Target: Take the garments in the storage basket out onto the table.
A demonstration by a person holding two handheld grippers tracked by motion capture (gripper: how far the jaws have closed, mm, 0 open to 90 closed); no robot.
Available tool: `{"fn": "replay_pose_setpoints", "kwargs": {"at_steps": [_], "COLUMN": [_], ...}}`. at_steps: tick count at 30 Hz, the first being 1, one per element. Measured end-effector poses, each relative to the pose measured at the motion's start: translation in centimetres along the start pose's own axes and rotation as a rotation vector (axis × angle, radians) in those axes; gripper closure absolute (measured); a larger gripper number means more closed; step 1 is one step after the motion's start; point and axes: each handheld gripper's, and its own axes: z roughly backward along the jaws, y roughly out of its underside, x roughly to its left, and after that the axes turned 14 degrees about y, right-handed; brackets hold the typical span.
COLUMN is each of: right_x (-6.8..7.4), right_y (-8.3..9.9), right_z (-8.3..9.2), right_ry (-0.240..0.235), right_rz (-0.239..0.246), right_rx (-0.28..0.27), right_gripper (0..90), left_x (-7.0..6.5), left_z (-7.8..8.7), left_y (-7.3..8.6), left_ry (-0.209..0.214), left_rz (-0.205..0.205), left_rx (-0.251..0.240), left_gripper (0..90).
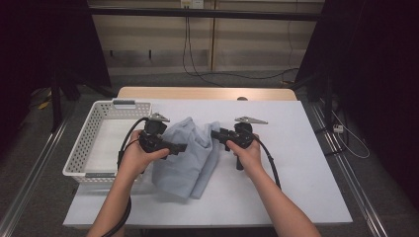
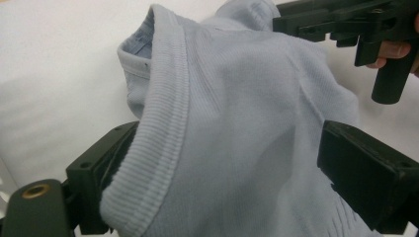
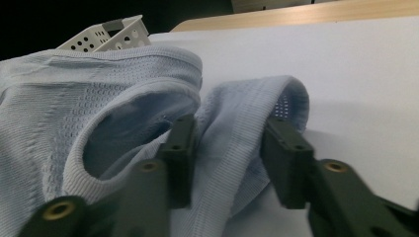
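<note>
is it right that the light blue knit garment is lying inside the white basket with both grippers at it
Not quite. The light blue knit garment lies on the white table cover, beside the white basket, not inside it; the high view shows this. The rest holds: the left gripper has the cloth between its wide-set jaws, and the right gripper straddles a ribbed fold.

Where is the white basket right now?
In the high view the white basket sits at the table's left edge, just left of the light blue garment and beside the left gripper.
</note>
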Motion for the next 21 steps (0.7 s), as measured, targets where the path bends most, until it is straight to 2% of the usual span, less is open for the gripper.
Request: {"fn": "replay_pose_setpoints", "kwargs": {"at_steps": [3, 5, 7, 8, 9, 10, 12, 13, 15, 16, 21], "right_x": [-0.2, -0.3, -0.3, -0.1, -0.1, 0.2, 0.4, 0.8, 0.9, 1.2, 1.8], "right_y": [-0.1, -0.3, -0.4, -0.7, -0.7, -0.8, -0.7, -0.4, -0.2, 0.1, 0.7], "right_z": [0.1, 0.5, 0.9, 1.6, 1.6, 2.5, 2.9, 3.8, 4.0, 4.6, 5.4], "right_ry": [-0.027, -0.056, -0.065, -0.086, -0.086, -0.099, -0.109, -0.121, -0.128, -0.146, -0.159], "right_rz": [-0.011, -0.007, -0.001, 0.024, 0.024, 0.057, 0.061, 0.077, 0.083, 0.098, 0.116], "right_rx": [0.017, 0.015, 0.010, 0.006, 0.006, -0.002, -0.008, -0.020, -0.023, -0.027, -0.023], "right_gripper": [80.7, 85.7, 86.1, 86.4, 86.4, 86.6, 86.6, 86.6, 86.6, 86.6, 86.6], "left_x": [0.0, 0.0, 0.0, -0.1, -0.1, -0.1, -0.2, -0.3, -0.3, -0.4, -0.6], "left_z": [0.1, 0.2, 0.2, 0.2, 0.2, 0.1, 0.1, 0.0, -0.1, -0.1, -0.2], "left_y": [0.0, 0.0, -0.1, -0.1, -0.1, -0.2, -0.2, -0.3, -0.4, -0.5, -0.8], "left_ry": [0.001, 0.003, 0.001, 0.001, 0.001, 0.003, 0.001, 0.003, 0.000, 0.004, 0.012], "left_rz": [0.004, 0.000, -0.001, 0.000, 0.000, -0.004, -0.005, -0.009, -0.010, -0.014, -0.017], "left_rx": [-0.008, -0.003, -0.003, -0.005, -0.005, -0.006, -0.004, -0.004, -0.005, -0.004, -0.002], "left_gripper": [11.4, 11.4, 11.4, 11.1, 11.1, 11.1, 11.1, 11.1, 11.1, 10.9, 10.2]}}
